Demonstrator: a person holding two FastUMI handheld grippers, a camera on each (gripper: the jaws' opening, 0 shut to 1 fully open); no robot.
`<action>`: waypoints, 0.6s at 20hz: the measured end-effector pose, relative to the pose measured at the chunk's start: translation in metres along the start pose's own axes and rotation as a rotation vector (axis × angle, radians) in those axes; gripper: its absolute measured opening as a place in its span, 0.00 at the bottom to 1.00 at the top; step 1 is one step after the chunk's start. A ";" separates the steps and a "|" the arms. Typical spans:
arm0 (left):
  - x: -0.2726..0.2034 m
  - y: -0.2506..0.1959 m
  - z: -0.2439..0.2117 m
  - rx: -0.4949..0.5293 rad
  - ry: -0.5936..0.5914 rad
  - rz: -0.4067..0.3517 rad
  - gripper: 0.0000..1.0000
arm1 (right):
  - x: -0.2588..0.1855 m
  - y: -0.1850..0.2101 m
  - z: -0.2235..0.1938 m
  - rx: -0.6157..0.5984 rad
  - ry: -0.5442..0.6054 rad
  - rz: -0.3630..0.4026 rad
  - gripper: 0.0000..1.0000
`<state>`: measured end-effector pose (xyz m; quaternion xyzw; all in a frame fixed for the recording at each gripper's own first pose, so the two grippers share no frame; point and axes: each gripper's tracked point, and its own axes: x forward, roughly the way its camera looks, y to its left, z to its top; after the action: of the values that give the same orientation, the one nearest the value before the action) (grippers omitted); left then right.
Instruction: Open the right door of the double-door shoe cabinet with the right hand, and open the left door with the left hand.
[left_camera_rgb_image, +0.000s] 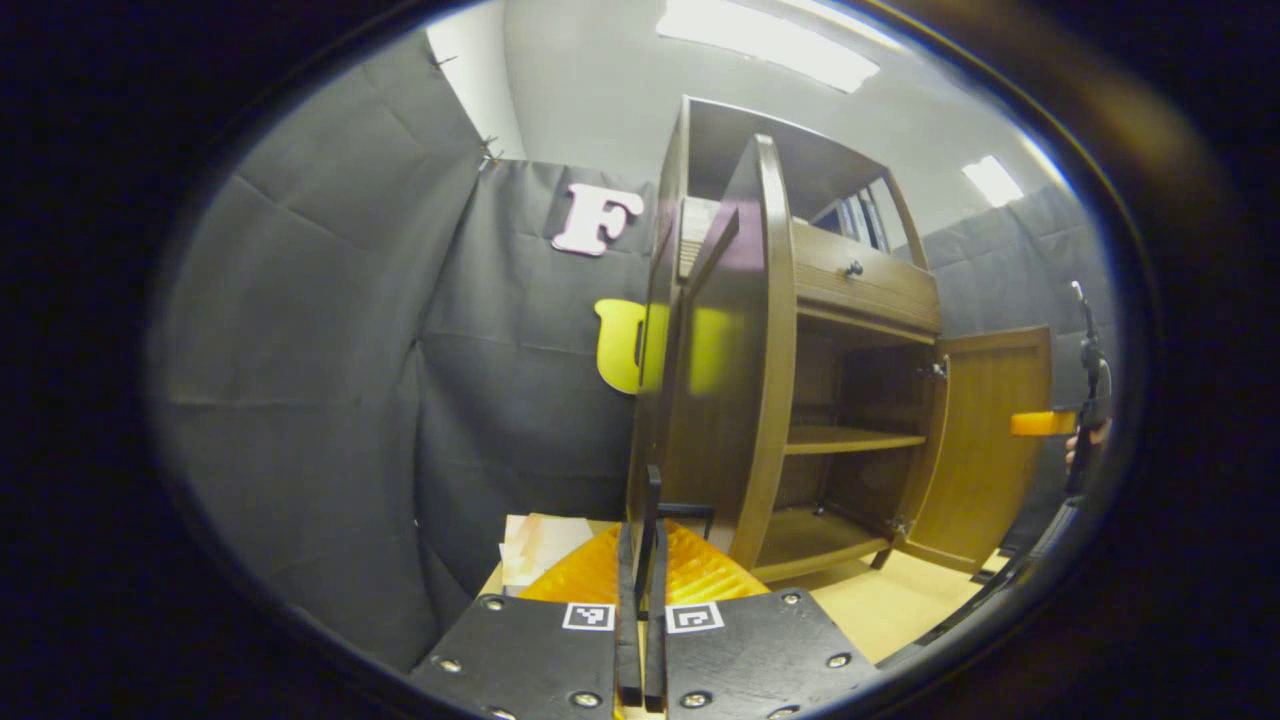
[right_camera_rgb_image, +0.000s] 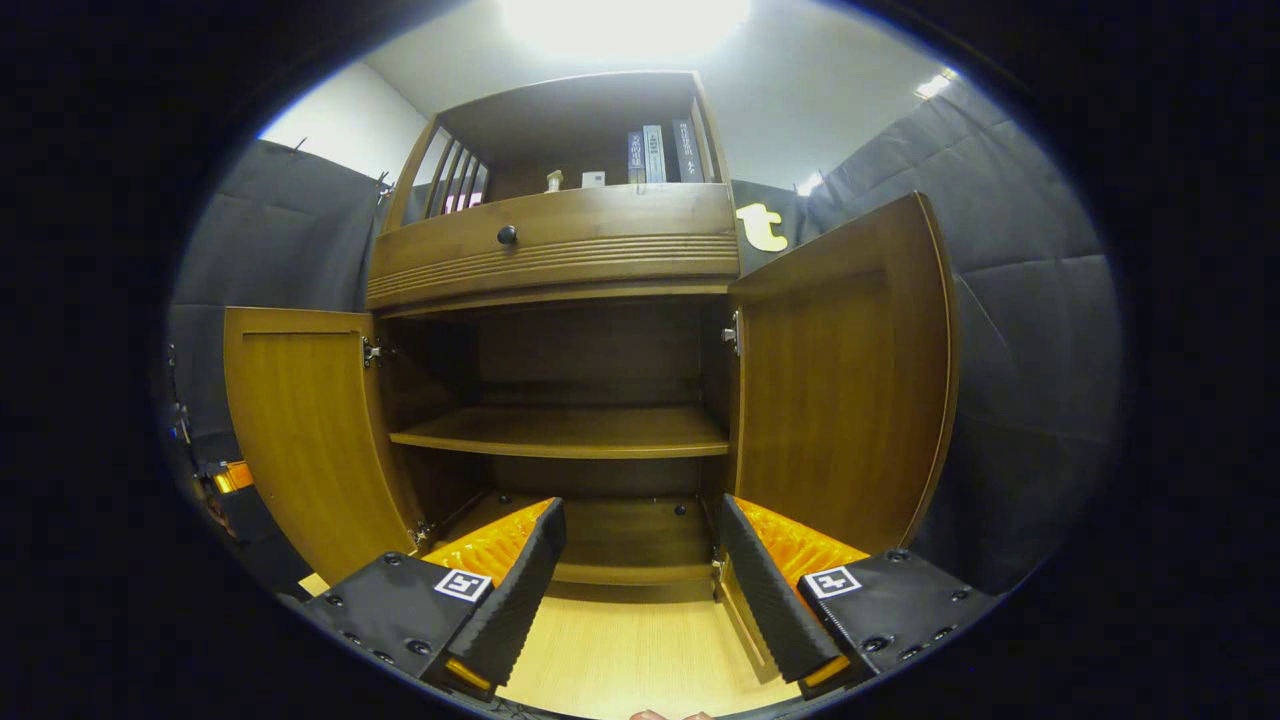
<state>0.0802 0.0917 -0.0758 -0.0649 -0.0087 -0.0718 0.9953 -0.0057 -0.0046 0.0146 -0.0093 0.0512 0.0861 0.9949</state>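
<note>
- The shoe cabinet (right_camera_rgb_image: 560, 260) stands with both lower doors swung out; every place below is given from it
- Left door (right_camera_rgb_image: 300, 430) hangs open at its left side, right door (right_camera_rgb_image: 850, 380) open at its right
- Right gripper (right_camera_rgb_image: 640, 590) sits in front of the open middle, jaws spread wide, holding nothing
- Left gripper (left_camera_rgb_image: 642, 600) is beside the left door's (left_camera_rgb_image: 735, 400) edge, fingers drawn together; whether they pinch the door handle (left_camera_rgb_image: 650, 510) I cannot tell
- A shelf (right_camera_rgb_image: 570, 435) crosses the inside
</note>
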 end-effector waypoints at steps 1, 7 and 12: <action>-0.016 0.002 0.010 -0.008 -0.025 0.032 0.04 | 0.002 0.001 0.002 0.001 -0.005 0.013 0.92; -0.096 -0.019 0.069 -0.026 -0.095 0.178 0.09 | 0.006 0.007 0.013 -0.001 -0.027 0.095 1.00; -0.117 -0.070 0.090 0.028 -0.094 0.260 0.80 | -0.017 -0.010 0.016 0.006 -0.035 0.132 0.98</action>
<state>-0.0468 0.0512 0.0191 -0.0548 -0.0479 0.0610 0.9955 -0.0195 -0.0165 0.0329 -0.0013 0.0344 0.1513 0.9879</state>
